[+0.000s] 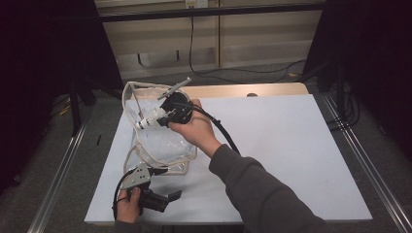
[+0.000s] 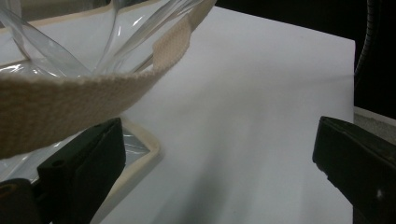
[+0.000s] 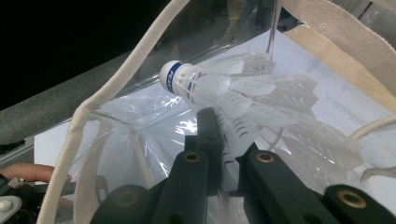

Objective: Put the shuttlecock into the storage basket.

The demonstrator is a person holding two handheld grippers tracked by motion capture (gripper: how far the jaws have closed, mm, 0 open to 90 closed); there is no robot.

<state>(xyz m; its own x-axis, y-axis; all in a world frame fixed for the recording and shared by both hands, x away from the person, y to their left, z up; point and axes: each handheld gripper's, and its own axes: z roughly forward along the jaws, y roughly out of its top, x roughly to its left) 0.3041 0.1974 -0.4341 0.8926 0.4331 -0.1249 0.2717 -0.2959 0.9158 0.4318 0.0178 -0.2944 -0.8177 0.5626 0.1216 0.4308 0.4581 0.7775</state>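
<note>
- Presently, the right hand-held gripper [image 1: 156,118] is seen at about eleven o'clock of the bench's middle in the high view, its jaws clamped narrowly on the feathers of a white shuttlecock [image 1: 146,120].
- Along its own view, the shuttlecock [image 3: 233,95] is held with its blue-banded cork tip turned toward ten o'clock, above the mouth of a clear plastic bag [image 3: 140,135].
- The right hand [image 1: 194,128] is wrapped round the gripper body, and a black cable [image 1: 223,131] is trailed from it toward five o'clock.
- The left hand-held gripper [image 1: 170,196] is held low at about seven o'clock, its jaws spread wide with nothing between them.
- In its own view, a cream webbing strap [image 2: 84,95] of the bag is draped just above the jaw at nine o'clock; contact cannot be told.
- The clear plastic bag [image 1: 165,148], edged in cream tape, is laid on the white bench [image 1: 291,155] between the two grippers.
</note>
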